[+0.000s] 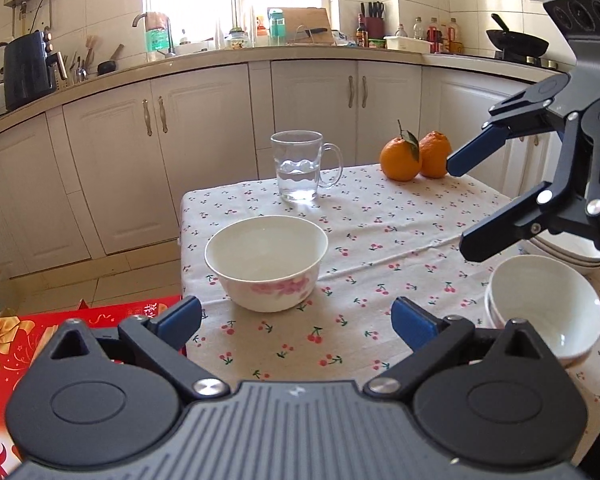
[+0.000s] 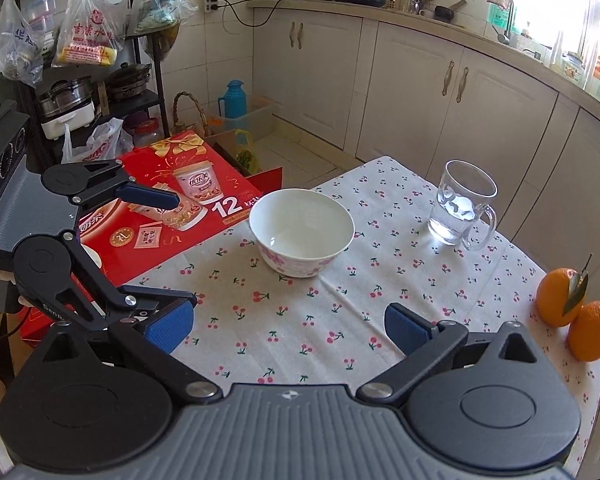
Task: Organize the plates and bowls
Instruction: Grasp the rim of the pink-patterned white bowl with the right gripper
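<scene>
Far left in the left wrist view, a red gift box (image 1: pixel 80 320) sits off the tabletop edge, cut off by the frame and partly hidden behind the left tongs (image 1: pixel 296 320). Those tongs stand wide, nothing btw the blue pads, hovering over the cherry-print tabletop (image 1: pixel 380 240). Just ahead: the pink-flowered bowl (image 1: pixel 266 262), upright, alone near the tabletop's left edge, looks empty. Behind it a glass mug (image 1: pixel 300 168) w/ some water at the bottom. Further right, two oranges (image 1: pixel 416 156) touching each other at the far edge. Next, the right tongs (image 1: pixel 460 208) reach in from the right, also wide, holding nothing; upper pad overlaps one orange in this view, can't tell if it touches. Lower right: nested white bowls (image 1: pixel 548 308), tilted toward the camera, part hidden by the left tongs' body; exact count hard to make out. Behind them a stack of plates (image 1: pixel 580 258), mostly covered by the right tongs, only the rims show.

Right wrist view: left tongs (image 2: pixel 176 248) at left over the red box, wide; right tongs (image 2: pixel 288 326) wide & empty; flowered bowl (image 2: pixel 300 236) centre; mug, oranges at right. Stacks out of frame here.
</scene>
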Available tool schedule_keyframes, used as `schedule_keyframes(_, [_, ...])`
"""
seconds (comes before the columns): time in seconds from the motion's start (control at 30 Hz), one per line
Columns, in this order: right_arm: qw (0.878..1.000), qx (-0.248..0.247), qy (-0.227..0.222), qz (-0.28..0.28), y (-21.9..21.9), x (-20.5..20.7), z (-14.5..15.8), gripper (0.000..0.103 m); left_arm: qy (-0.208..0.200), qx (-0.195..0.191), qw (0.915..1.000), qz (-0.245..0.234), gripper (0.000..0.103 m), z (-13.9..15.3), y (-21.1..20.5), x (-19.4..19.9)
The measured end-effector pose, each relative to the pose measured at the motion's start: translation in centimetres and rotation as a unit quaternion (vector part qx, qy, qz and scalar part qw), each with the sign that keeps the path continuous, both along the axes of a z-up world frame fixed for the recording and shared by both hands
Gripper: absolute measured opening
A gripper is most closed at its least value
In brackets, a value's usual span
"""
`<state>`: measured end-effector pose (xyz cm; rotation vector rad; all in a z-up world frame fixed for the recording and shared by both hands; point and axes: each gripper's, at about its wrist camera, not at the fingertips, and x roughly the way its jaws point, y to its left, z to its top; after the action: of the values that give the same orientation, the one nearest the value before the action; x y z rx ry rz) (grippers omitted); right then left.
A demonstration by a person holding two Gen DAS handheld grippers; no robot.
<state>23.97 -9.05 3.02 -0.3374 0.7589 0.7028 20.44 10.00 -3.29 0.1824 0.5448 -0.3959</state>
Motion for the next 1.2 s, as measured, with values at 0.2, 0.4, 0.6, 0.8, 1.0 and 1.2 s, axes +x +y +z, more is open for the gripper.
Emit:
schedule_keyframes(0.2, [1.0,-0.012,0.013,0.005,1.8,4.0,-1.1,0.103,0.014,0.004,0.9999,-0.002,0.101,-1.7,-0.2,3.0])
schedule_keyframes(0.4, [0.999,-0.015,0.03,0.005,3.2,7.8,-2.3,0.103,0.019,0.006,0.9998,0.007,0.101,-2.9,-0.4,5.4])
schedule_keyframes(0.6, [0.999,-0.011,0.045,0.013,4.6,10.8,-3.7,0.102,0.024,0.005,0.9996,0.014,0.1,-3.7,-0.3,7.1])
schedule_keyframes(0.8, [0.997,-0.009,0.07,0.015,5.7,13.7,-5.5,0.094,0.03,-0.002,0.9995,0.007,0.097,-4.1,-0.4,8.0])
schedule_keyframes(1.0, [0.995,0.005,0.097,0.014,6.1,15.5,-6.8,0.082,0.039,-0.003,0.9992,0.002,0.085,-4.3,-0.6,8.5])
schedule_keyframes(1.2, [0.993,0.014,0.112,0.017,6.4,16.3,-7.4,0.067,0.041,-0.003,0.9991,-0.003,0.084,-4.2,-0.6,8.7])
